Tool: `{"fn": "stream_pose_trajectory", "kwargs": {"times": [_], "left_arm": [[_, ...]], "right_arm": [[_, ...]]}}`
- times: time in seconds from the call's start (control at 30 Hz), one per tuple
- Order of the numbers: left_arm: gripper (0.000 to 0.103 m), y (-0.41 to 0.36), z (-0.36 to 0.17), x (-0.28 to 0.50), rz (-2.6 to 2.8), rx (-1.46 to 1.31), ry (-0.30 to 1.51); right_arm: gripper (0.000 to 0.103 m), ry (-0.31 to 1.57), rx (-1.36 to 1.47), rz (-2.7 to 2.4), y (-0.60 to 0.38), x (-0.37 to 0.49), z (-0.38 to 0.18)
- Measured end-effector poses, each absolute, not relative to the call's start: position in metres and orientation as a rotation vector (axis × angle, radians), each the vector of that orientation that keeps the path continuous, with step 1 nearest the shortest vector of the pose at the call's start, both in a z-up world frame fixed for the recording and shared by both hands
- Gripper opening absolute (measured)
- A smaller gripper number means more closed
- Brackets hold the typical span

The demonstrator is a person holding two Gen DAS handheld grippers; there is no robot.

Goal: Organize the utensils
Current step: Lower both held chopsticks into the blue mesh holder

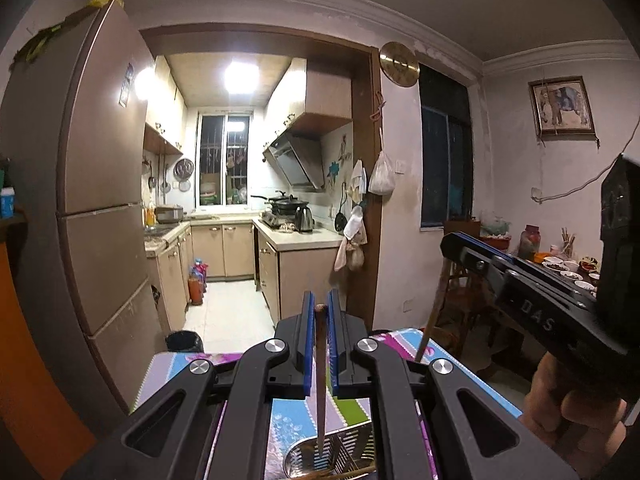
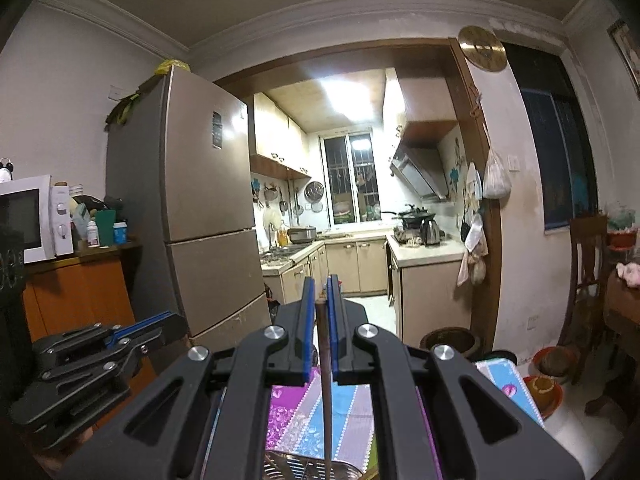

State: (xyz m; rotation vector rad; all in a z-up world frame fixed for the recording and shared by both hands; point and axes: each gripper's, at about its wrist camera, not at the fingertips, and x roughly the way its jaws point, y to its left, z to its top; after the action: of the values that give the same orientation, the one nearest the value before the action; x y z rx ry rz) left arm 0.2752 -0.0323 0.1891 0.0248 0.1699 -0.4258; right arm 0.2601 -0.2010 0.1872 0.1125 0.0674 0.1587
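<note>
- Landmark: metal utensil holder point(image 1: 332, 454), slotted, at the bottom edge of the left wrist view, standing on the patterned cloth point(image 1: 288, 412) of the counter.
- Far left of the holder, well apart: tall brown fridge point(image 1: 100, 208); in the right wrist view, left of that fridge, a white microwave point(image 2: 28, 220) on an orange cabinet point(image 2: 76, 296).
- Directly above the holder: left gripper point(image 1: 320, 310), blue pads drawn narrow and clamped on 1 dark chopstick point(image 1: 320, 380); upper end pinched at the fingertips, shaft hanging down with its tip inside the holder.
- Behind the holder, well apart, through the doorway: kitchen with a barred window point(image 1: 224, 160), a range hood point(image 1: 298, 160) and a kettle point(image 1: 304, 219) beside the stove.
- Just right of the holder, higher up: right gripper point(image 1: 450, 246), seen from the side, held by a hand point(image 1: 568, 412); pads closed on a 2nd, lighter chopstick point(image 1: 434, 312) slanting down toward the cloth; lower tip hidden behind the left gripper's frame.
- Same 2nd chopstick in the right wrist view: thin brown shaft squeezed between narrow blue pads, running down to the holder's rim at the bottom edge; cannot tell whether the tip touches it.
- Far right of the holder, well apart: dark window, framed elephant picture point(image 1: 562, 106), and a table with small bowls point(image 1: 560, 268) and a jar.
</note>
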Motion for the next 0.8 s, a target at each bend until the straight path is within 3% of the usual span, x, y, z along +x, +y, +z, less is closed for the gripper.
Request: {"fn": "stream_pose_trajectory", "kwargs": {"times": [0.8], "left_arm": [[0.008, -0.072, 0.085, 0.290, -0.278, 0.198, 0.253]], "right_arm": [[0.005, 0.285, 0.128, 0.149, -0.195, 0.289, 0.090]]}}
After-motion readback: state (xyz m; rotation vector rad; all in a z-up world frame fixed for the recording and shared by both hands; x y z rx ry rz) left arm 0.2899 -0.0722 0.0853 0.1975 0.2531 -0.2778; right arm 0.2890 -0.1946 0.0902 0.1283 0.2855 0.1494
